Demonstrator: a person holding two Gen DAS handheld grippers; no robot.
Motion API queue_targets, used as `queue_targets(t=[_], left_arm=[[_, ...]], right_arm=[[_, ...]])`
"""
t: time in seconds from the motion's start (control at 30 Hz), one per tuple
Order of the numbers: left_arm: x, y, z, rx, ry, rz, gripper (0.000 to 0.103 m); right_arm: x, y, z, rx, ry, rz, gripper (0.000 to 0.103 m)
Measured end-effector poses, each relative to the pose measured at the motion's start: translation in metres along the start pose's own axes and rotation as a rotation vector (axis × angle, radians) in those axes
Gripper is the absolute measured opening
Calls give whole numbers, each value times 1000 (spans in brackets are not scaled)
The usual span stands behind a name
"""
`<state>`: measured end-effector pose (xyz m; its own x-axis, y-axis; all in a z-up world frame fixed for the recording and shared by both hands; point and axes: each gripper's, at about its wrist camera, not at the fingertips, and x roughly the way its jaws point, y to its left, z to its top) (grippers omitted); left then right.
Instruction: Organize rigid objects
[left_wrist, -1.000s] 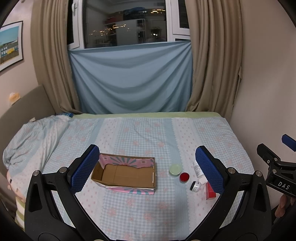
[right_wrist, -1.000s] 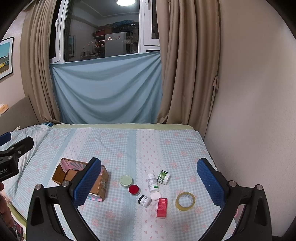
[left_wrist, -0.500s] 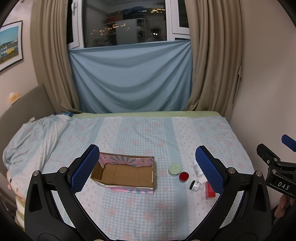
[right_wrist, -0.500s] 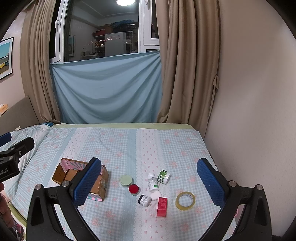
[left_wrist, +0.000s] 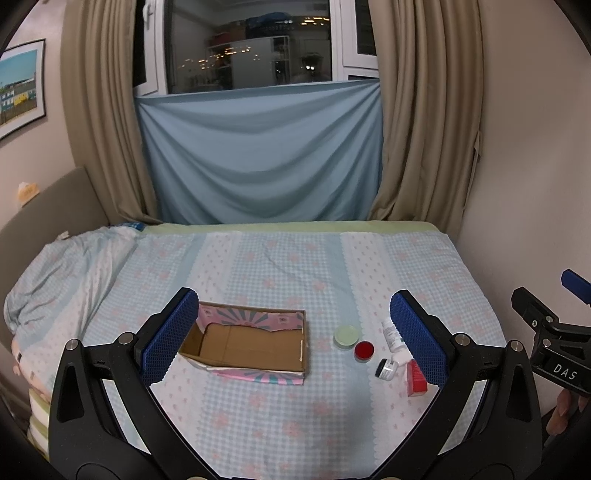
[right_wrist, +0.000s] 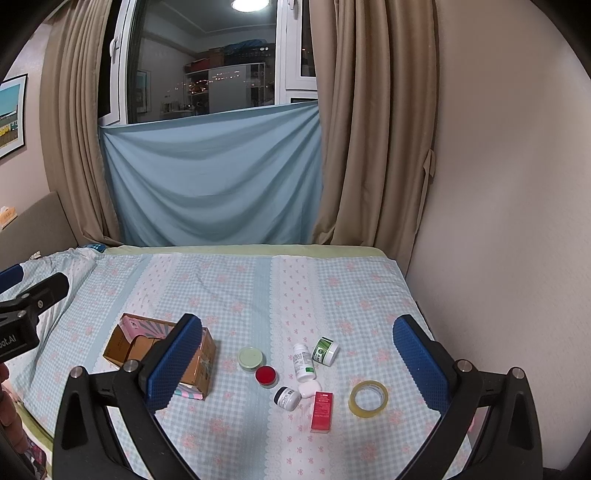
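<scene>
An open cardboard box (left_wrist: 248, 345) with a pink patterned outside lies on the bed; it also shows in the right wrist view (right_wrist: 129, 341). To its right lie small items: a pale green lidded jar (right_wrist: 250, 359), a red jar (right_wrist: 266, 376), a white pill bottle (right_wrist: 303, 362), a green-labelled jar (right_wrist: 325, 350), a small dark-labelled jar (right_wrist: 287, 398), a white round piece (right_wrist: 309, 389), a red carton (right_wrist: 322, 411) and a tape roll (right_wrist: 368, 398). My left gripper (left_wrist: 293, 338) is open and empty above the box. My right gripper (right_wrist: 297, 363) is open and empty above the items.
The bed (left_wrist: 295, 266) has a blue checked sheet with pink flowers. A rumpled duvet (left_wrist: 62, 269) lies at the left. A wall (right_wrist: 498, 221) runs along the right side. Curtains and a blue cloth (left_wrist: 258, 155) hang behind the bed.
</scene>
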<state>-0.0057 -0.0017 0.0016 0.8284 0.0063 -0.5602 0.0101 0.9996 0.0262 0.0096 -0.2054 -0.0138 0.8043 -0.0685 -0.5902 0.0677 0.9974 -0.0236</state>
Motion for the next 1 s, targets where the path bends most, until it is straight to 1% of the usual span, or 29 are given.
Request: queue_targets(t=[0.7,1.0], left_arm=[[2,-13,-4,3,11,-3,103],[19,-21,1,-14,24,-10,103]], right_arm=[[1,-1,-1,2,3,-1,103],[7,-11,-2,16,20,-7,103]])
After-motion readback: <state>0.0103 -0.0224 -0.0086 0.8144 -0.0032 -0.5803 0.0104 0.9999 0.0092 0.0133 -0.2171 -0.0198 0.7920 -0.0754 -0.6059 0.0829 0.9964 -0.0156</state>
